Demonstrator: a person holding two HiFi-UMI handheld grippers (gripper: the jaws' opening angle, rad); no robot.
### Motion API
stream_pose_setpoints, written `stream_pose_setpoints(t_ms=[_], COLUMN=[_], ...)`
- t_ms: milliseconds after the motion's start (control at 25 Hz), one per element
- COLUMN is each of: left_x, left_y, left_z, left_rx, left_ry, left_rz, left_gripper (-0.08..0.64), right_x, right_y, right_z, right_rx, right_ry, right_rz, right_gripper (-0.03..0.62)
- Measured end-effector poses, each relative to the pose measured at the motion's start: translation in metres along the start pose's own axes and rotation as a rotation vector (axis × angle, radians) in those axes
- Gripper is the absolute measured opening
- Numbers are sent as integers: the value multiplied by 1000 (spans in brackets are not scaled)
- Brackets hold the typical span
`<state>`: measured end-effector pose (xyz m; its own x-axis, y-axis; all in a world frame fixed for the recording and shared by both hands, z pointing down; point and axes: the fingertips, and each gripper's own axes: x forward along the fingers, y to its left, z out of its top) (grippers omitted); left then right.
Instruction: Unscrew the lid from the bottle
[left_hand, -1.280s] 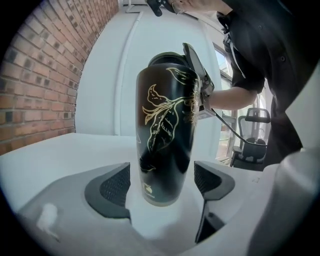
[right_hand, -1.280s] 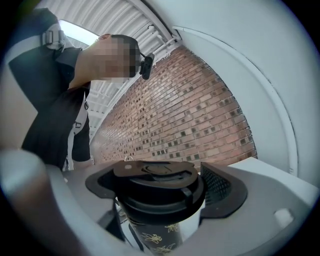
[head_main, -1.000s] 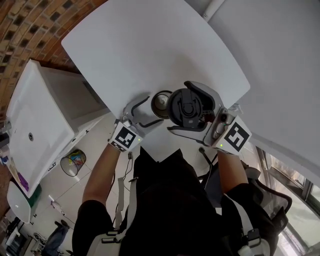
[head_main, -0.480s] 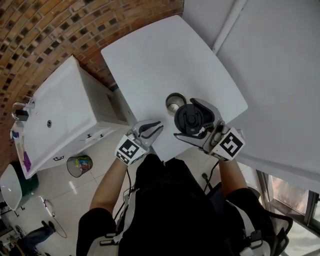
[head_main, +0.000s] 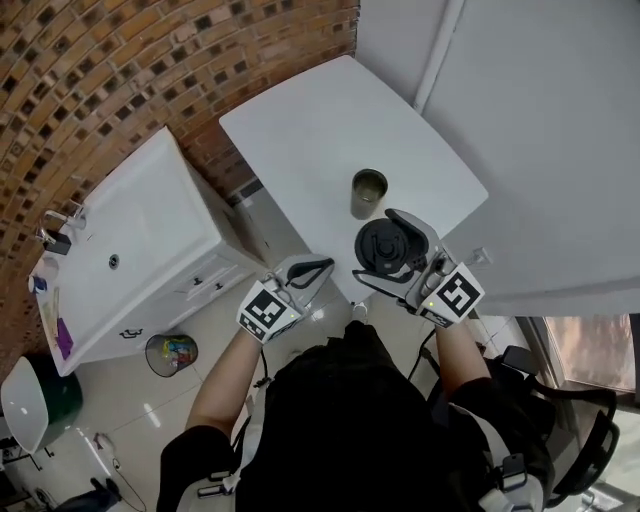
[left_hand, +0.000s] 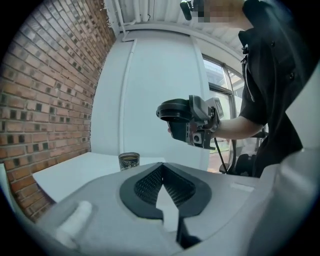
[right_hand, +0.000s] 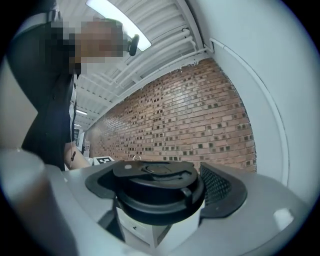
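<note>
Head view: the short steel bottle with an open mouth (head_main: 369, 192) stands upright on the white bench (head_main: 300, 130), close to the edge nearest the person; the round black plastic lid (head_main: 385, 247) is already off it, held in the air about that same edge, apart from the bottle; the right claw (head_main: 373, 244) pinches the lid across its width; the left claw (head_main: 315, 268) hangs off the bench, clear of both.

Left gripper view: its ribbed pads are pressed together with nothing between them; the bottle stands beyond them on the bench, untouched.

Right gripper view: the lid sits flat between the spread jaws, which bear on opposite sides of its rim; it looks stiff and light, with a smooth rim that could slip, so a hold straight across the rim seems the sound one. The bottle likely is rigid, smooth-walled and easily tipped while open; its mid-wall looks the best place to take it.
</note>
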<state>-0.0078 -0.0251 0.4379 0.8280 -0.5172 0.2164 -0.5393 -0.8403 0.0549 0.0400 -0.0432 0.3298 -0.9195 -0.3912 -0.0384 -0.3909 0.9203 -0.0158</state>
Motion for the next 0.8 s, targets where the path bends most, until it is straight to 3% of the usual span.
stream_pose_setpoints(t_ms=[240,400,640,800], left_x=[-102,-146,-185,-195], left_y=[-25,-39,-74,-94], left_z=[6,17,32,31], left_rx=[35,10,14,57], left_ry=[-83,-171,-187,-178], left_rz=[0,0,-45,-44], left_gripper=[3,3,3,3], right_x=[3,-12,-45,-68], right_y=[99,142,196,215], right_z=[11,18,22,12], right_rx=[-36,-30,-48,-55], right_ry=[24,37,92,141], right_rz=[-105,-181,-245,-229], right_gripper=[476,476,476,476])
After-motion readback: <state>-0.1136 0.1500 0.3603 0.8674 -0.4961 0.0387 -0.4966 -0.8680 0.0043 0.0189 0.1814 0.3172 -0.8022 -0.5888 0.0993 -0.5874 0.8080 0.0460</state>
